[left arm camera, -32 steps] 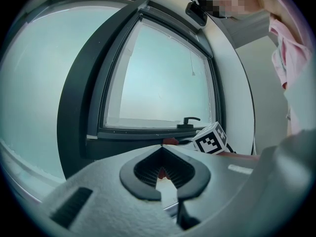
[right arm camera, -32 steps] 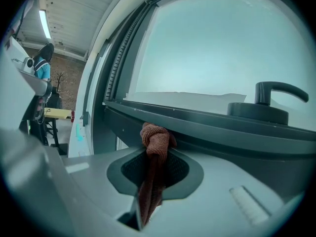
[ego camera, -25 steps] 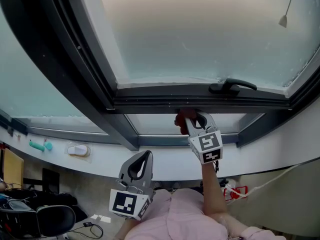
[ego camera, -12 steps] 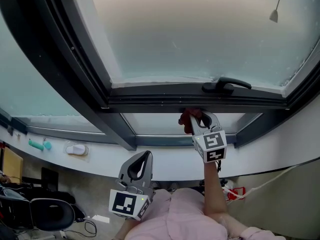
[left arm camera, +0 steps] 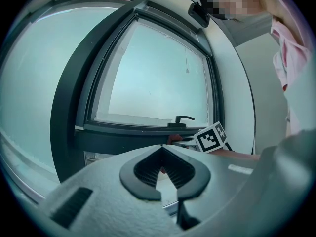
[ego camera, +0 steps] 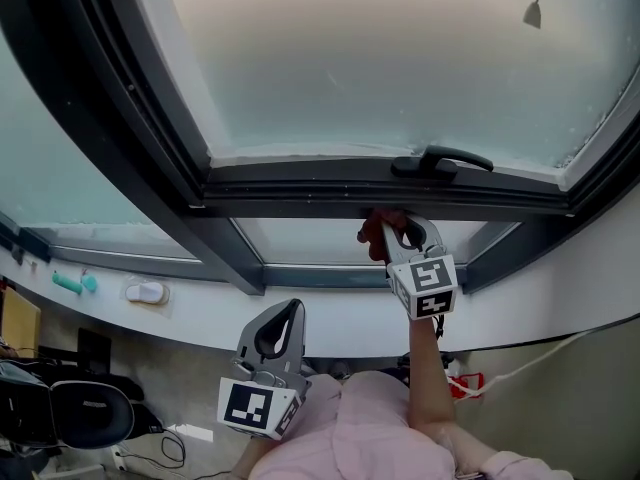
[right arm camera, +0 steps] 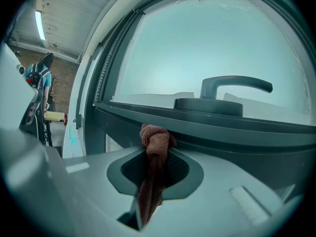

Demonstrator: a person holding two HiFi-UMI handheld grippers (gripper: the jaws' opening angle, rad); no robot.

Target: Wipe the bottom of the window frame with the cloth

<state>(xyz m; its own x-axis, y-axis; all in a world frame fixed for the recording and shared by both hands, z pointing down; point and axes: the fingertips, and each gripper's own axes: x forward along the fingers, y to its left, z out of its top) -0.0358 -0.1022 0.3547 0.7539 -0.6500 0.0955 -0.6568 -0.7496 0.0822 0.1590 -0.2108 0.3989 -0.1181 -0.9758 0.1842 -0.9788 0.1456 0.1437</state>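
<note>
Far left, on the white sill point(ego camera: 200, 320): a small teal piece point(ego camera: 68, 284) and, just beside it, a small white piece point(ego camera: 146, 292).

Left of centre, low and well apart from the glass: left tool point(ego camera: 290, 306) point(left arm camera: 160, 147), tips pressed together, nothing between them, pointed up toward the window frame point(ego camera: 330, 183) point(left arm camera: 128, 135) point(right arm camera: 222, 127) without touching it.

Right of centre, raised to the underside of the frame's dark bottom rail: right tool point(ego camera: 388, 228) point(right arm camera: 155, 144), clamped narrow on the reddish-brown cloth point(ego camera: 372, 230) point(right arm camera: 154, 138). Cloth bunched into a knot-like wad just past the tips, pressed against the lower edge of the rail; rest of it trailing back down between the jaws toward the tool's body. In the head view, wad poking out at the left side of the tips, touching the rail.

Just right of that and above, on top of the same rail: dark handle point(ego camera: 440, 158) point(right arm camera: 232, 85) point(left arm camera: 183, 120), lever lying level and pointing right, apart from the cloth.
</note>
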